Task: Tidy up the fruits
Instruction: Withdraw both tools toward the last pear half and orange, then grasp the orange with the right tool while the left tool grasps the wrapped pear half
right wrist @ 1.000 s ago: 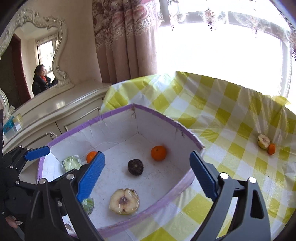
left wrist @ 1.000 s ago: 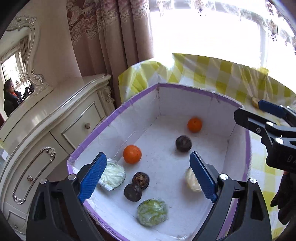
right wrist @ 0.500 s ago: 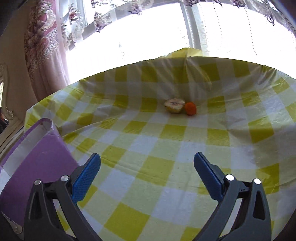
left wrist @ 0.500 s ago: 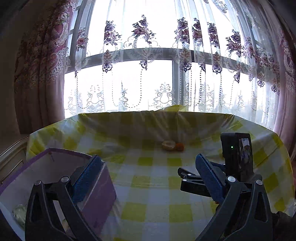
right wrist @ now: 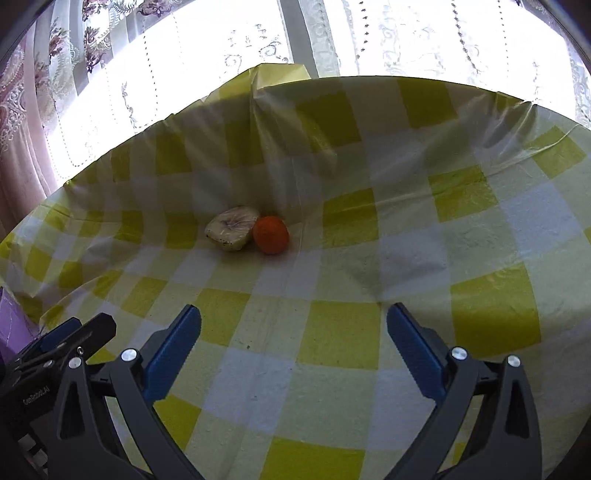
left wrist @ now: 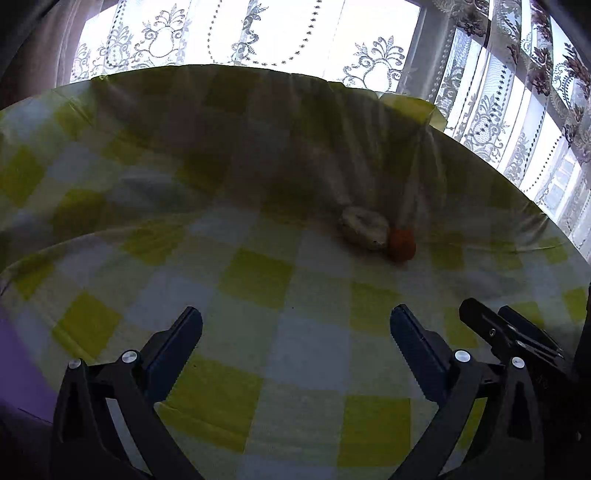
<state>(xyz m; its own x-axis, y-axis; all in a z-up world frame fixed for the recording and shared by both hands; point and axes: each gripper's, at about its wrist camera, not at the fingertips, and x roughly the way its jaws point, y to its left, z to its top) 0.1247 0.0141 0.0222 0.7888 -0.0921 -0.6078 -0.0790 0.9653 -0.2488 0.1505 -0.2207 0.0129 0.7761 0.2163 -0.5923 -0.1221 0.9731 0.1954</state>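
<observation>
A wrapped half fruit, pale yellow (right wrist: 232,228), lies on the yellow-checked tablecloth with a small orange (right wrist: 271,234) touching its right side. Both also show in the left wrist view, the half fruit (left wrist: 364,227) and the orange (left wrist: 402,244). My right gripper (right wrist: 293,336) is open and empty, well short of the two fruits. My left gripper (left wrist: 295,339) is open and empty, also short of them and to their left. Each gripper shows in the other's view: the right one (left wrist: 509,336), the left one (right wrist: 62,345).
The purple edge of the box (left wrist: 14,373) shows at the far left, also in the right wrist view (right wrist: 9,314). The tablecloth (right wrist: 332,350) rises in folds at the back, against the window with lace curtains (right wrist: 332,33).
Both grippers have swung away from the purple-rimmed box with its fruits and now face the tablecloth. The half fruit and orange have grown larger in both views.
</observation>
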